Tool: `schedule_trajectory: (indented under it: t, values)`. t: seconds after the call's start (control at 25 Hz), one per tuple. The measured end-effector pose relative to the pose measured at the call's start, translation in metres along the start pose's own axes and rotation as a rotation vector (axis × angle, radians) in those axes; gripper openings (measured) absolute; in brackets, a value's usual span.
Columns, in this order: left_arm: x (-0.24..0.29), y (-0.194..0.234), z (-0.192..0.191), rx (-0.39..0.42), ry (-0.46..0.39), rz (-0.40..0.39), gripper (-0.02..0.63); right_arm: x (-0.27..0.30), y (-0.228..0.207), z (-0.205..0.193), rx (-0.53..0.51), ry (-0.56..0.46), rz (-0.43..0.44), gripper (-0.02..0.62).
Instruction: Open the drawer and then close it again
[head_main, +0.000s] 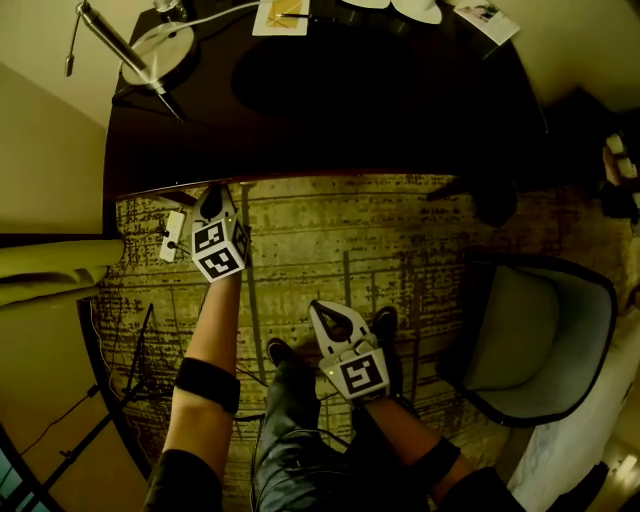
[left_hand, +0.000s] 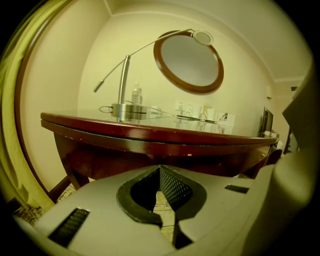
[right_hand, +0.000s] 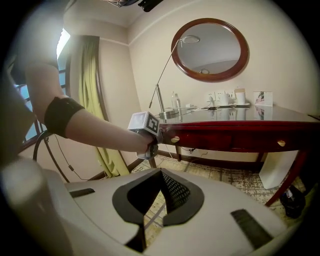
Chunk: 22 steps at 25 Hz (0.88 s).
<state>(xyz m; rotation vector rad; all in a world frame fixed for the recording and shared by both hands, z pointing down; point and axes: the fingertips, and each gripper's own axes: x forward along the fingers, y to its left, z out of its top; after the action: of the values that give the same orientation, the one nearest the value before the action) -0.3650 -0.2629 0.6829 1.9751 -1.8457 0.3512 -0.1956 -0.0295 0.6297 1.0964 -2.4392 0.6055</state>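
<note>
The dark red desk (right_hand: 260, 127) has two shut drawers in its front, each with a round knob. In the right gripper view the left drawer's knob (right_hand: 175, 139) lies just right of my left gripper's marker cube (right_hand: 145, 122). My left gripper (head_main: 210, 192) is shut and empty, with its tips at the desk's front edge (left_hand: 150, 135). In its own view the left gripper (left_hand: 160, 168) faces the desk's apron from close up. My right gripper (head_main: 323, 306) is shut and empty and hangs further back over the carpet. Its own view shows the right gripper (right_hand: 161, 171) pointed at the desk.
A desk lamp (head_main: 150, 50), a water bottle (left_hand: 136, 95) and small items stand on the desk below a round mirror (left_hand: 189, 62). A grey armchair (head_main: 540, 340) sits to the right. A yellow curtain (right_hand: 95, 100), a white power strip (head_main: 172, 237) and floor cables lie to the left.
</note>
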Motion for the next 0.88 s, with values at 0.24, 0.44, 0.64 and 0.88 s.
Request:
schedule_trajectory:
  t: [0.24, 0.44, 0.64, 0.88]
  values:
    - [0.003, -0.002, 0.001, 0.03, 0.008, -0.011, 0.002, -0.008, -0.013, 0.001, 0.028, -0.011, -0.037, 0.002]
    - [-0.016, -0.01, -0.01, 0.082, 0.041, -0.011, 0.002, -0.019, -0.018, 0.006, 0.038, -0.023, -0.047, 0.002]
    - [-0.066, -0.036, 0.0, 0.107, 0.056, -0.055, 0.002, -0.038, -0.031, 0.028, 0.047, -0.047, -0.067, 0.002]
    - [-0.161, -0.084, 0.054, 0.151, 0.034, -0.122, 0.002, -0.081, -0.039, 0.088, 0.006, -0.095, -0.069, 0.002]
